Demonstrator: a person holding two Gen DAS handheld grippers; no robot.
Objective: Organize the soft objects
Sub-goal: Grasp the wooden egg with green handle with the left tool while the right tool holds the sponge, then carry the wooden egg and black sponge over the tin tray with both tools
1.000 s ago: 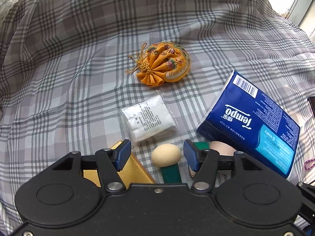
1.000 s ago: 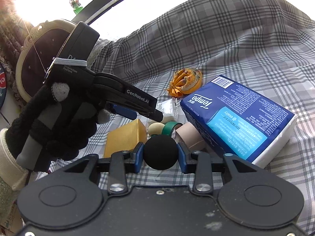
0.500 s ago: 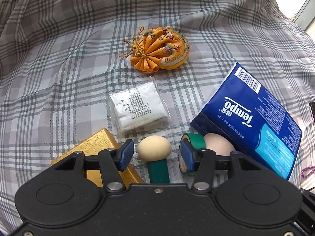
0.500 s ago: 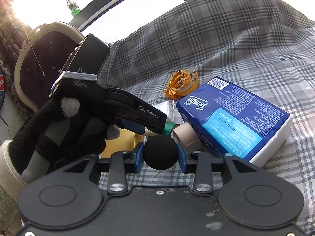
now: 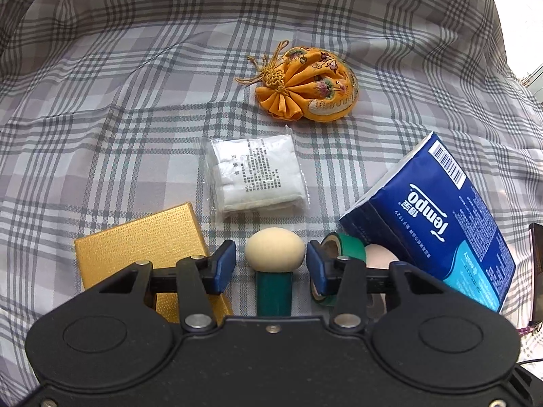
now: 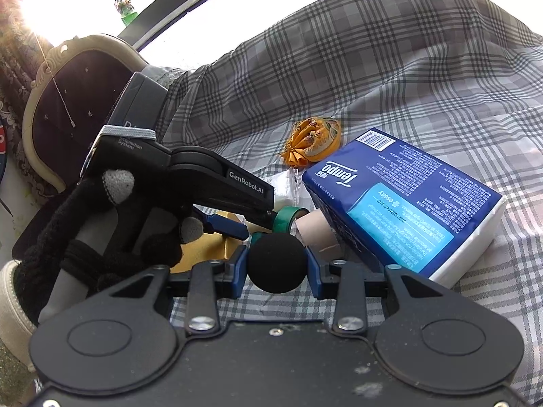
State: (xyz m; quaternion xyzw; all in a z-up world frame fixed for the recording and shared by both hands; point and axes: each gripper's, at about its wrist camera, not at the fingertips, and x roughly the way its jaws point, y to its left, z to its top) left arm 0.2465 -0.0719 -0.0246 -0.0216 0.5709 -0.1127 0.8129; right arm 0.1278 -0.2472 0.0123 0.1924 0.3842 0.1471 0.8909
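The left gripper [image 5: 271, 264] hangs low over the plaid cloth [image 5: 135, 101] with its blue pads [image 5: 224, 266] spread apart on either side of a cream ball [image 5: 275, 251], a thin gap showing on each side so that neither pad presses it. The ball sits on top of a green stem [image 5: 274, 291], and together they serve as the landmark here. Just left of the ball lies a gold box [image 5: 142, 247], partly under the left finger. Just right of it stands a roll of green tape [image 5: 346, 247], with a beige roll [image 5: 380, 254] touching that on its far side. Beyond the ball, near it, lies a clear packet [image 5: 258, 176] of white folded material with printed text. Farther back from the ball and a little right rests an orange pouch [image 5: 309, 84] with a knotted tassel, apart from the packet. Right of the ball, past the two rolls, a blue tissue pack [image 5: 437, 220] is propped at a tilt over the beige roll. In the right wrist view, the right gripper [image 6: 276, 264] is clamped on a black ball [image 6: 276, 261], both pads tight against it, held just above the cloth in front of the tape and the tissue pack. The same view shows a black-gloved hand [image 6: 88, 230] gripping the left gripper's handle.
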